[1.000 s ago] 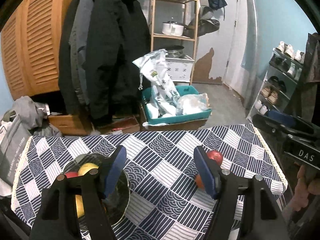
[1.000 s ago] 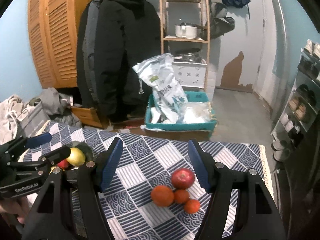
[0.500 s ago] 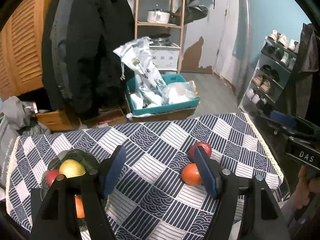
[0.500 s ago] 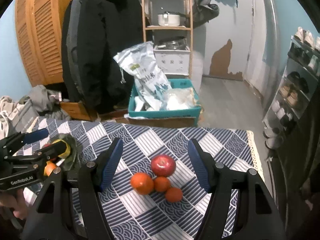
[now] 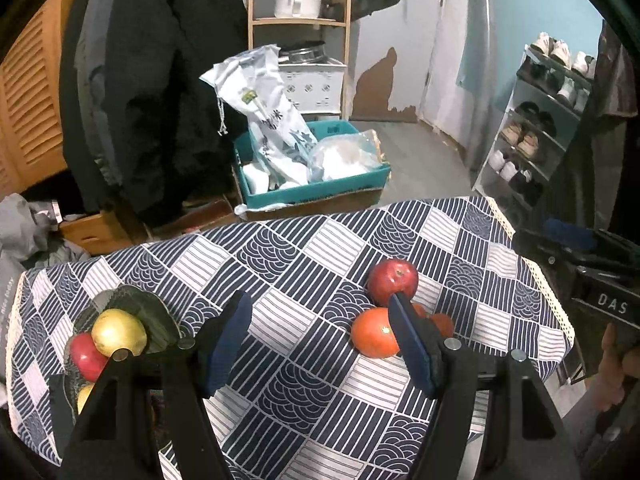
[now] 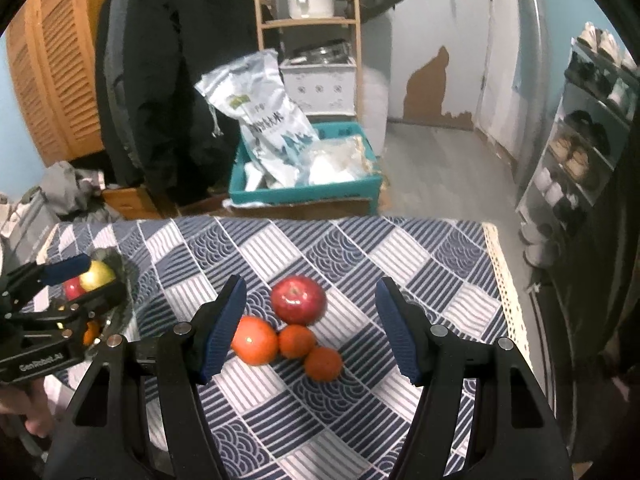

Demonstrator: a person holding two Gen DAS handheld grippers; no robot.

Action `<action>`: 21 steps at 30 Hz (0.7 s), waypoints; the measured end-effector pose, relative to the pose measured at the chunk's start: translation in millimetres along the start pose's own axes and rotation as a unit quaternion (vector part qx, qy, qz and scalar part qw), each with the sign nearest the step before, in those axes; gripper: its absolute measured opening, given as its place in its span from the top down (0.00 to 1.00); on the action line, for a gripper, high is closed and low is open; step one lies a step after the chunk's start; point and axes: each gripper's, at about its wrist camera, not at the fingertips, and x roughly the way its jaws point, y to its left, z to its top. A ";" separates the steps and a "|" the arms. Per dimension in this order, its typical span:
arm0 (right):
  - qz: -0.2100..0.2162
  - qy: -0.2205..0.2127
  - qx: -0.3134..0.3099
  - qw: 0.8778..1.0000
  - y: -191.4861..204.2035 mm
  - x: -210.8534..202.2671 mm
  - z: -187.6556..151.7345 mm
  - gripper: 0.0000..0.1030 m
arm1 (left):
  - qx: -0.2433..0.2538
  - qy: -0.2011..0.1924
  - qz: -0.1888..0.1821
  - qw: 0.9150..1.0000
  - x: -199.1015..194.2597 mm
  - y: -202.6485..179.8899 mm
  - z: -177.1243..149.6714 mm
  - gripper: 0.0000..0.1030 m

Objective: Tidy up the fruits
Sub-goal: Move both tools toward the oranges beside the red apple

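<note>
Blue-padded left gripper (image 5: 320, 344) empty, right gripper (image 6: 310, 330) likewise

Glossy red apple (image 6: 298, 299); matt printed cloth tablecloth (image 6: 420, 272); dark glassy bowl (image 5: 132, 308); slatted wooden doors (image 6: 64, 60)

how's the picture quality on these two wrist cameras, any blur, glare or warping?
Left wrist view: mostly sharp, with strong fisheye bending at the dark corners and a small glare spot on the large orange. Right wrist view: softer, the teal crate looks smeared, and a highlight sits on the red apple.
</note>
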 end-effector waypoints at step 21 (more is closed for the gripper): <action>-0.006 0.125 0.027 0.992 -28.1 80.4 -48.6 0.34 | 0.010 0.080 -0.020 0.997 74.1 -18.3 -25.1 0.30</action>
